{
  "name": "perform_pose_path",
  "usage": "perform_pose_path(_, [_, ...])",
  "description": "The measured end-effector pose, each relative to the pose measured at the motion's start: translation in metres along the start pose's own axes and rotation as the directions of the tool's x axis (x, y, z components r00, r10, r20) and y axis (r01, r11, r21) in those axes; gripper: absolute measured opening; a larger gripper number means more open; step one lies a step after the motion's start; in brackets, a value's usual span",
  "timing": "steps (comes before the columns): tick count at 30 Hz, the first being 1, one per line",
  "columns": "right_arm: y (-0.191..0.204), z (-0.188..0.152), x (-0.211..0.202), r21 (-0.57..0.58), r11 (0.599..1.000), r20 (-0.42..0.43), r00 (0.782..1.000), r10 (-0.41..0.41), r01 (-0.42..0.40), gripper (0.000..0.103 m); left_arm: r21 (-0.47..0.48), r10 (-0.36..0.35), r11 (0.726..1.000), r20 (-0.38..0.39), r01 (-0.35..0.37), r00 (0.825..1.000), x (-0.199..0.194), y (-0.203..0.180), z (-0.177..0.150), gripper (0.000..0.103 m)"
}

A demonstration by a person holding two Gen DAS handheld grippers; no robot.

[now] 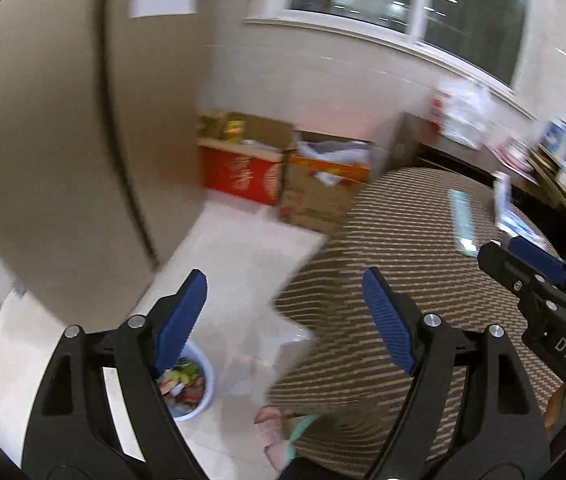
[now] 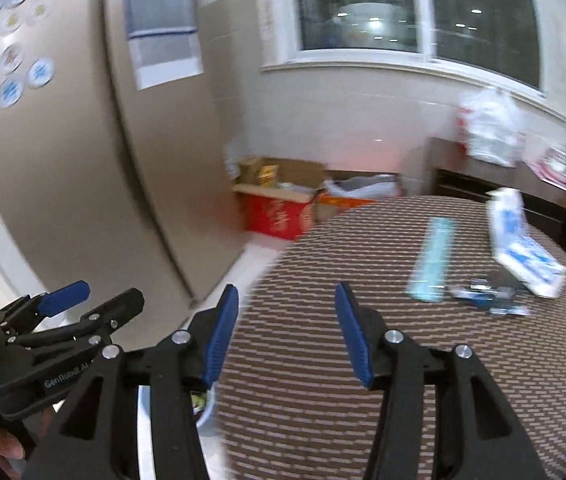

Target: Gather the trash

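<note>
Both grippers have their fingers apart with nothing between them: the left gripper (image 1: 285, 292) wide, the right gripper (image 2: 287, 308) narrower. Trash lies at the right of the frame on the striped surface (image 2: 323, 360): a teal wrapper (image 2: 431, 264) and a white-blue package (image 2: 523, 252). A filled bin (image 1: 191, 388) sits on the floor, lower left.

Ahead of the grippers, a woven striped tablecloth (image 2: 363, 280) looks matt and rough, cardboard boxes (image 1: 279, 176) dull, floor tiles (image 1: 243, 264) glossy, ribbed blue pads (image 2: 353, 332) matt.
</note>
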State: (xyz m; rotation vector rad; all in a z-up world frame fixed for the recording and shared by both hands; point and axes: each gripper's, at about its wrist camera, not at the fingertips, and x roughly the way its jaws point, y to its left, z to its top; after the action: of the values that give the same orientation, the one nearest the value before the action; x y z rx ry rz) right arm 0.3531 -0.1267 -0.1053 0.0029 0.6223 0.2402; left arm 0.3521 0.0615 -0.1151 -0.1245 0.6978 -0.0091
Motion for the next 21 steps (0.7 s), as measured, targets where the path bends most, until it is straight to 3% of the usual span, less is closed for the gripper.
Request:
perform_pose_path(3, [-0.053, -0.001, -0.02, 0.049, 0.996, 0.014, 0.997, -0.074, 0.073, 0.053, 0.049, -0.068, 0.996, -0.031, 0.07, 0.997, 0.01, -0.053, 0.004, 0.079])
perform_pose_path(9, [-0.159, -0.015, -0.037, 0.187, 0.963, 0.007, 0.98, -0.197, 0.192, 0.054, 0.143, -0.22, 0.962, -0.096, 0.232, 0.971, 0.04, -0.159, 0.011, 0.08])
perform_pose_path(15, [-0.232, -0.034, -0.044, 0.295, 0.921, -0.021, 0.965, -0.26, 0.255, 0.055, 0.251, -0.267, 0.923, -0.128, 0.291, 0.955, 0.076, -0.235, 0.013, 0.08])
perform_pose_path(17, [-0.25, -0.037, -0.041, 0.318, 0.91, -0.027, 0.962, -0.273, 0.267, 0.056, 0.304, -0.287, 0.899, -0.137, 0.316, 0.948, 0.089, -0.259, 0.014, 0.081])
perform_pose_path(21, [-0.273, -0.042, -0.033, 0.346, 0.896, -0.044, 0.959, -0.28, 0.277, 0.056, 0.375, -0.279, 0.873, -0.142, 0.312, 0.95, 0.113, -0.286, 0.013, 0.08])
